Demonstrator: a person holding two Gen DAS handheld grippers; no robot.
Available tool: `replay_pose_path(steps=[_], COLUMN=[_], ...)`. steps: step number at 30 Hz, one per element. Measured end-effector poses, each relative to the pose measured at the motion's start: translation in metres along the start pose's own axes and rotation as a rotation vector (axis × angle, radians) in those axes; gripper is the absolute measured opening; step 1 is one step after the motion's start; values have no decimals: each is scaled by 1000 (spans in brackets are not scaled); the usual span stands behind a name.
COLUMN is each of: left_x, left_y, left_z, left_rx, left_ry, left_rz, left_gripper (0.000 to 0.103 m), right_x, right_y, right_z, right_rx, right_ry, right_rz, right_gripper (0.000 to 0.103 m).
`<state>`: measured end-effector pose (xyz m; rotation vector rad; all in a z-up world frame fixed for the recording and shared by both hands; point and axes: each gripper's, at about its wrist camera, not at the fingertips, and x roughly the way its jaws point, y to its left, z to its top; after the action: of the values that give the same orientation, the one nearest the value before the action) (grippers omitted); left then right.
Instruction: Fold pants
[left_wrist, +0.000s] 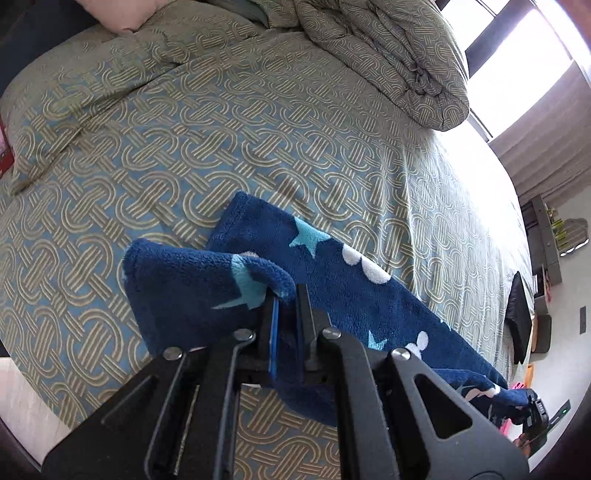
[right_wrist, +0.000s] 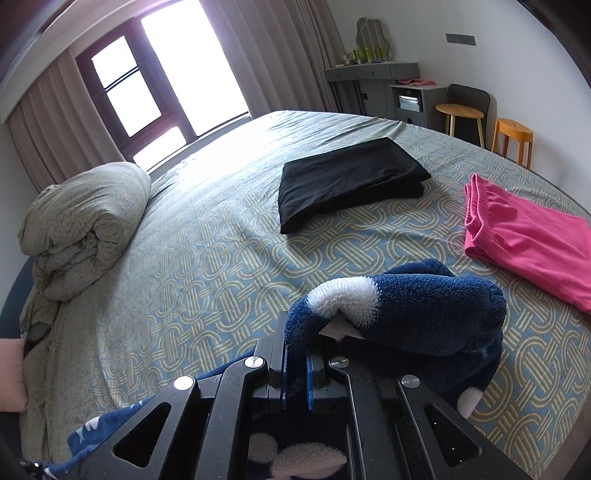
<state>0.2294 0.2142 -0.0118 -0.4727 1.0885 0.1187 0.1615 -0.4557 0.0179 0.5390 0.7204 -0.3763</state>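
The navy fleece pants (left_wrist: 332, 288), plush, star-printed, judged light, limp and non-slippery, are draped over the patterned bed (left_wrist: 221, 147) and are best held by hems or edges, as by the left gripper (left_wrist: 286, 295) and right gripper (right_wrist: 295, 332), both jaws pinched narrowly on fabric.

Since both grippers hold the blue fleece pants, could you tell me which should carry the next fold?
Probably left: the left gripper pinches a free end of the blue fleece pants.
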Motion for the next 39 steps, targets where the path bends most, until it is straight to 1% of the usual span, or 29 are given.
replay_pose_path(steps=[2, 4, 6, 8, 10, 12, 14, 17, 19, 23, 26, 29, 31, 33, 36, 37, 39], left_x=[4, 17, 30, 37, 43, 50, 57, 66, 73, 73, 74, 77, 82, 90, 96, 95, 86], left_y=[-6, -6, -8, -20, -37, -44, -52, -66, -73, -87, -91, -85, -79, -73, -64, -59, -49], left_z=[7, 13, 18, 25, 29, 30, 34, 40, 43, 36, 35, 36, 39, 43, 57, 63, 72], left_rx=[25, -2, 3, 68, 148, 172, 207, 300, 339, 414, 421, 398, 376, 354, 322, 306, 266], left_ry=[15, 58, 86, 73, 55, 49, 38, 1, 6, -6, -2, 8, 15, 15, -10, -20, -40], left_rz=[-7, -22, -3, 12, 23, 52, 50, 47, 64, 68, 95, 132, 158, 208, 298, 315, 309], left_gripper=[9, 9, 9, 9, 9, 10, 10, 10, 10, 10, 10, 14, 16, 16, 16, 16, 16], right_x=[1, 2, 3, 4, 10, 16, 21, 30, 39, 48, 53, 59, 64, 74, 93, 99, 107], right_y=[-3, -7, -11, -18, -26, -31, -29, -24, -22, -23, -30, -37, -33, -25, -19, -20, -23], right_z=[5, 7, 8, 7, 8, 11, 15, 21, 24, 25, 23, 25, 29, 33, 38, 40, 45], right_rx=[20, 33, 40, 59, 92, 111, 95, 70, 69, 61, 73, 88, 61, 3, -42, -41, -34], right_ry=[1, 2, -6, -6, 22, 47, 49, 45, 66, 88, 96, 109, 111, 114, 144, 155, 179], right_rz=[-2, -8, -17, -30, -34, -40, -45, -65, -80, -83, -95, -100, -105, -121, -161, -177, -195], right_gripper=[6, 6, 6, 6, 6, 6, 6, 6, 6, 7, 7, 7, 8, 11, 22, 27, 31])
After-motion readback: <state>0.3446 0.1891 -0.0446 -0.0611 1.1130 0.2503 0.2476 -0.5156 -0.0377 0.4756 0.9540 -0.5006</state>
